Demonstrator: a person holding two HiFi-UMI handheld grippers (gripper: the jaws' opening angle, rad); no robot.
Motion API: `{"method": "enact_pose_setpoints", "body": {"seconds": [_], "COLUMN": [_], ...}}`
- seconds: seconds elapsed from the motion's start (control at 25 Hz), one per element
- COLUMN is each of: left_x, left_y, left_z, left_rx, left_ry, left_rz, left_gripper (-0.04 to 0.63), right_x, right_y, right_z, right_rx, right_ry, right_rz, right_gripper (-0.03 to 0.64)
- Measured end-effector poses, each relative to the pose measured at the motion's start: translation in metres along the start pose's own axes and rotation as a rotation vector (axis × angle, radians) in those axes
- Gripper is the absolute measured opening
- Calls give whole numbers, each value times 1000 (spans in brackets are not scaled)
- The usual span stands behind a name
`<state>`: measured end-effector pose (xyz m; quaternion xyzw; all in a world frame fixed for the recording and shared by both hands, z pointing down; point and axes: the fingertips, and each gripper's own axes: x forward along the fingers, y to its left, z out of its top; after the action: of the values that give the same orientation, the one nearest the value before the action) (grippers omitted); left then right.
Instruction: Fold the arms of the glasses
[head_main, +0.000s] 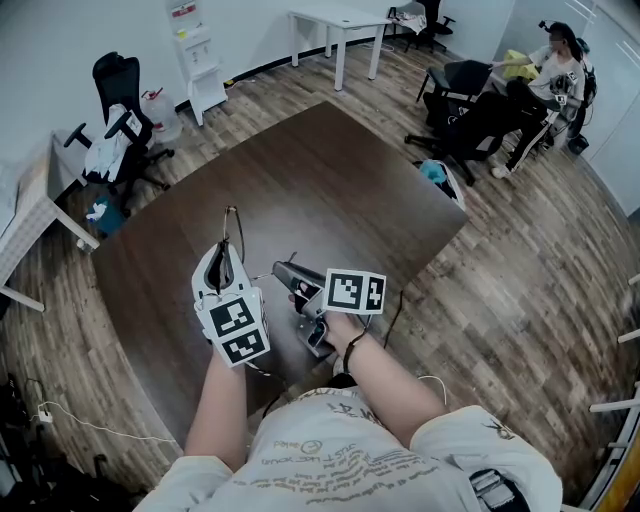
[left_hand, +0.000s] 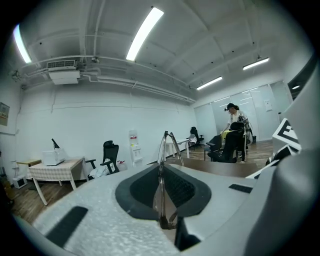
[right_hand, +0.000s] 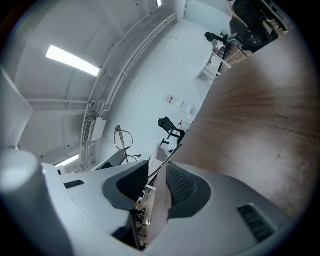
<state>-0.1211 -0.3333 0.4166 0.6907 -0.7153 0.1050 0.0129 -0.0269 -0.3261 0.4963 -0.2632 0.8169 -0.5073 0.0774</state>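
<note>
**A:** A bright office room with a wood-plank floor, with office chairs and white desks near the walls. In the middle stands a dark brown wooden table (head_main: 330, 170). Two hand-held grippers meet over its near edge, just in front of the person. Where are the glasses?

**B:** The thin wire-framed metal glasses (head_main: 233, 228) are in the air above the table, not resting on it. The left gripper (left_hand: 162, 172) is clamped on the frame. The frame stands upright between its dark pads, and a lens rim rises past the tips.

**A:** And the right gripper?

**B:** The right gripper (right_hand: 159, 172) has its jaws spread wide and grasps nothing. One slim temple arm (right_hand: 172, 155) slants through the gap between its pads. I cannot tell whether it touches either pad.

**A:** What could go wrong from here?

**B:** The only hold is a pinch on thin wire. A sideways push on the temple arm would likely twist the frame in the left pads. It could also pull the frame free, so the glasses drop to the table near its edge and perhaps slide off. Pressing against the way the hinge swings could bend the wire instead of folding it. If the right jaws clench on the arm, they may drag the whole frame rather than let the arm pivot.
</note>
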Motion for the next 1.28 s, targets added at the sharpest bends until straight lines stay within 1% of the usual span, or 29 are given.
{"method": "enact_pose_setpoints", "body": {"seconds": [0.04,0.24,0.52,0.6,0.8,1.04,1.28], "left_x": [0,0,0,-1,-4,-4,-3], "left_y": [-2,-9,-22,-27,-39,-55,-65], "left_z": [-1,-8,-10,-11,-14,-28,-38], "left_rx": [2,-9,6,27,111,215,260], "left_ry": [-1,20,30,29,27,56,84], "left_rz": [-9,-46,-85,-96,-121,-146,-183], "left_gripper": [41,40,40,40,40,40,40], "right_x": [-1,-8,-16,-18,-22,-20,-20], "right_y": [-1,-4,-3,-2,-2,-1,-4], "right_z": [1,8,15,17,21,23,23], "right_rx": [-4,-27,-74,-79,-82,-80,-54], "right_ry": [-7,-39,-69,-76,-95,-98,-110], "right_rz": [-10,-35,-56,-58,-64,-68,-73], "right_gripper": [105,67,54,52,43,37,35]}}
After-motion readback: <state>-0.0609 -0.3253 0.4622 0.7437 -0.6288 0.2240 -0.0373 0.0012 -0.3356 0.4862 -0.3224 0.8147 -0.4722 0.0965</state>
